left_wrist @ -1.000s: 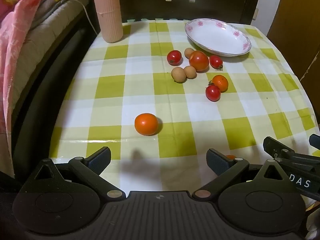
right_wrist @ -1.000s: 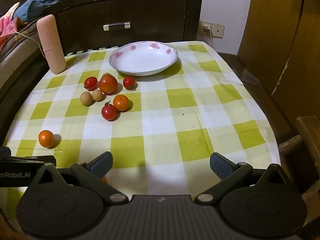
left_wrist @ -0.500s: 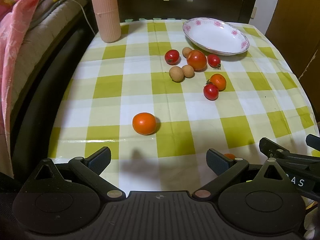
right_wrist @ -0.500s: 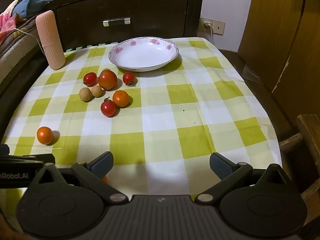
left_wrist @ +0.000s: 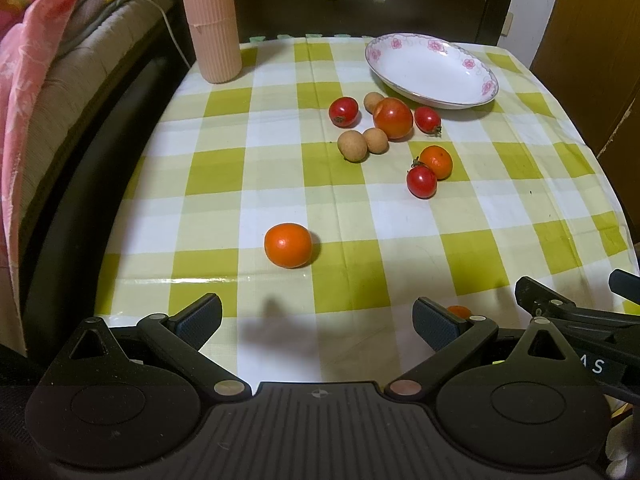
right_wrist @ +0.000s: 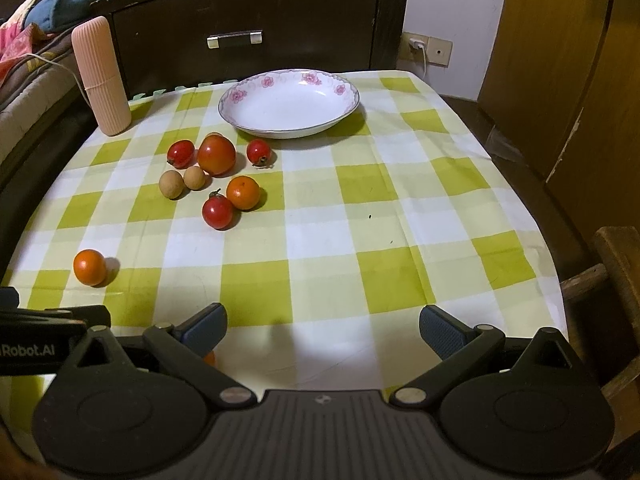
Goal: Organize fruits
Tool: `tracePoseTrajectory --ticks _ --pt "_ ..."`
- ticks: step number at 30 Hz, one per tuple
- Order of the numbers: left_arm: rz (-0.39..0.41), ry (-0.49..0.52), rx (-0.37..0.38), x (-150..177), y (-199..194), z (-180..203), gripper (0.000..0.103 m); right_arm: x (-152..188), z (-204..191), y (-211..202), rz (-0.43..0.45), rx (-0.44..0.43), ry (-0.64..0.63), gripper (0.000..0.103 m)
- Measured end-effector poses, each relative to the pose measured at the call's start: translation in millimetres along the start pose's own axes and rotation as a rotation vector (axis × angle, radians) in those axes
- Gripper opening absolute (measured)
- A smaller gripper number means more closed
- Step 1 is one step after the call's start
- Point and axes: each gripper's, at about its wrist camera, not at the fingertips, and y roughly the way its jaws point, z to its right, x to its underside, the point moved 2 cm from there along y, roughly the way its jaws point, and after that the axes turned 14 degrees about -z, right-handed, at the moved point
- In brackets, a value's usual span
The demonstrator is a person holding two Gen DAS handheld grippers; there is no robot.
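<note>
A white floral plate (left_wrist: pixel 432 70) (right_wrist: pixel 290 102) stands empty at the far side of the checked table. In front of it lies a cluster of fruit: a big tomato (left_wrist: pixel 393 117) (right_wrist: pixel 216 155), small red tomatoes (left_wrist: pixel 421 181) (right_wrist: pixel 217 211), brown longans (left_wrist: pixel 352 146) (right_wrist: pixel 171 185) and a small orange (left_wrist: pixel 436 162) (right_wrist: pixel 243 192). A lone orange (left_wrist: pixel 288 245) (right_wrist: pixel 90 267) lies nearer, just ahead of my left gripper (left_wrist: pixel 318 320), which is open and empty. My right gripper (right_wrist: pixel 322 330) is open too, over the near table edge. Another orange fruit (left_wrist: pixel 459 311) (right_wrist: pixel 209 358) peeks out behind a finger.
A tall ribbed pink container (left_wrist: pixel 210 20) (right_wrist: pixel 102 76) stands at the far left corner. A dark wooden cabinet (right_wrist: pixel 248 28) backs the table, bedding (left_wrist: pixel 44 60) lies to the left, and wooden furniture (right_wrist: pixel 560 72) is on the right.
Both grippers have eased slightly forward and the views shifted a little; the fruit and plate have not moved.
</note>
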Motion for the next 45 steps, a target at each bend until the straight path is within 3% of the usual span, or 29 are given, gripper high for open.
tracePoseTrajectory --ticks 24,35,45 --pt "0.001 0.005 0.008 1.5 1.2 -2.8 0.102 1.0 -1.4 2.4 -0.017 -0.012 0.002 0.101" --pt "0.047 0.01 -0.004 0.5 -0.3 -1.4 0.102 1.5 -1.5 4.0 -0.024 -0.018 0.0 0.101" --pt "-0.019 -0.008 -0.033 -1.8 5.6 -8.1 0.103 5.3 -7.7 9.6 -0.054 -0.026 -0.044 0.101"
